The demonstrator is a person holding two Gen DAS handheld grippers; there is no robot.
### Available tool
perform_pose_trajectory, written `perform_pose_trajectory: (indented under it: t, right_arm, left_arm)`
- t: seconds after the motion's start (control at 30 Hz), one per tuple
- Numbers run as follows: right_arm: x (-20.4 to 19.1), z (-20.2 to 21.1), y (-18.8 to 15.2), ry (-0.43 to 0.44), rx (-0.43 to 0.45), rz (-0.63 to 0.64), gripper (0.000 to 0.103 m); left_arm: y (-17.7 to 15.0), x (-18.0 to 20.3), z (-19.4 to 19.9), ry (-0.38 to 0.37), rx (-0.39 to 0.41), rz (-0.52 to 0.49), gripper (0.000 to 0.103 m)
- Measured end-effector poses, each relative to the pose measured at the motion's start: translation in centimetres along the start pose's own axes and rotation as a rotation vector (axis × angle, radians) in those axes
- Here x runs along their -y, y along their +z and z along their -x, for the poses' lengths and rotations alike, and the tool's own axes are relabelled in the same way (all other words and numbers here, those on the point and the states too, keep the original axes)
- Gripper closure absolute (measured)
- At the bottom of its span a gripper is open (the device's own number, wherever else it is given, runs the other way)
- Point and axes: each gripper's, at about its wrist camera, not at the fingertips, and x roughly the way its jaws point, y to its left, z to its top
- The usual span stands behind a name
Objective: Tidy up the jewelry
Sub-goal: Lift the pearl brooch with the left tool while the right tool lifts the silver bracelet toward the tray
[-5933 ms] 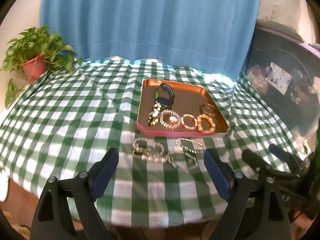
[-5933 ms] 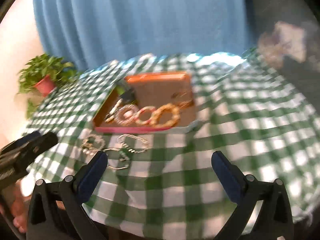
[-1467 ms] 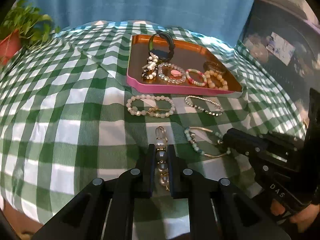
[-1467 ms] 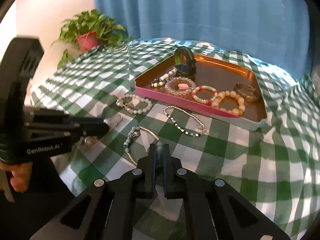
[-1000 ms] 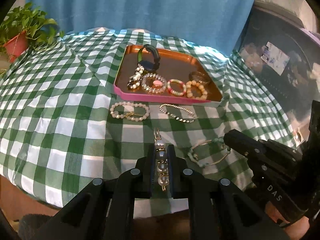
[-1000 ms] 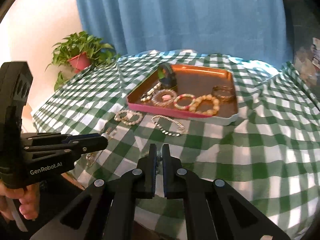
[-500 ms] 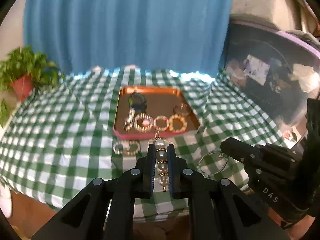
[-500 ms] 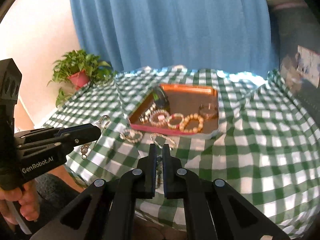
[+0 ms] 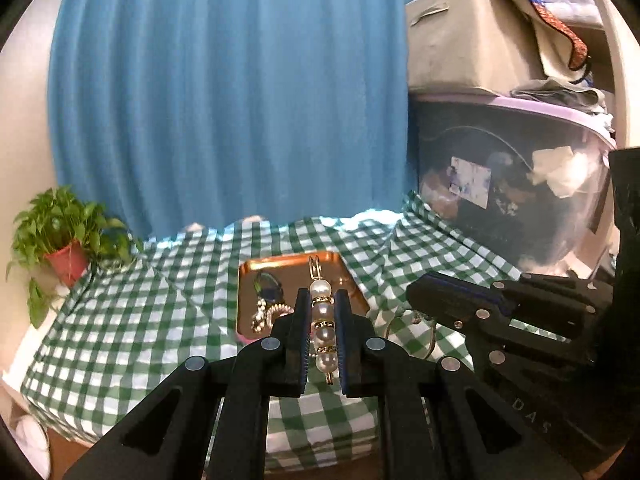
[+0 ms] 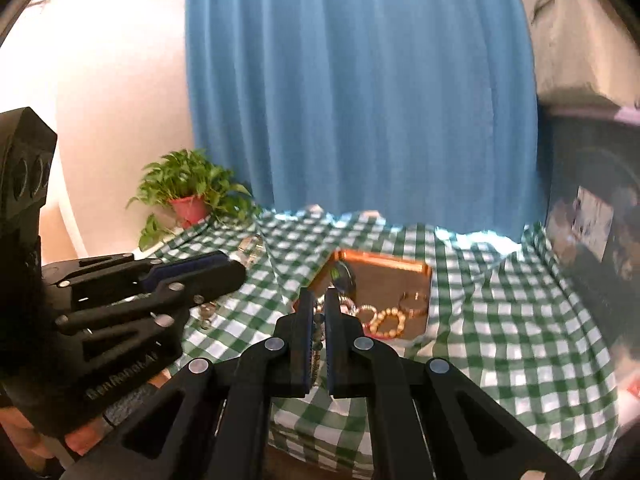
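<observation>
My left gripper (image 9: 322,300) is shut on a pearl bracelet (image 9: 322,316) and holds it high above the table, in front of the orange tray (image 9: 248,272). My right gripper (image 10: 316,300) is shut on a thin beaded bangle (image 10: 318,330), whose wire loop (image 9: 394,326) hangs under it in the left wrist view. The tray (image 10: 416,270) holds a dark ring-shaped piece (image 10: 344,274) and several bead bracelets (image 10: 386,322). Each gripper shows in the other's view: the right one (image 9: 424,290) and the left one (image 10: 236,270).
A green checked cloth (image 9: 140,312) covers the table. A potted plant (image 9: 64,256) stands at the back left, and it also shows in the right wrist view (image 10: 188,204). A blue curtain (image 9: 224,100) hangs behind. Storage boxes (image 9: 508,196) stand on the right.
Both grippers have risen and pulled back from the table, each carrying its bracelet. The tray and cloth now look smaller and farther away.
</observation>
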Motion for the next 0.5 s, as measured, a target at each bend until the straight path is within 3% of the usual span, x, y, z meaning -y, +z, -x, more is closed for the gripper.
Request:
perform_pose_trajectory:
  t: [0.23, 0.5]
  right_arm:
    - [-0.3, 0.9, 0.7, -0.016, 0.027, 0.025, 0.099]
    - [0.4, -0.8, 0.1, -0.004, -0.005, 0.010, 0.099]
  left_arm:
    - [0.2, -0.2, -0.2, -0.008, 0.006, 0.000, 0.091]
    - [-0.6, -1.2, -2.5, -0.007, -0.026, 0.014, 0.091]
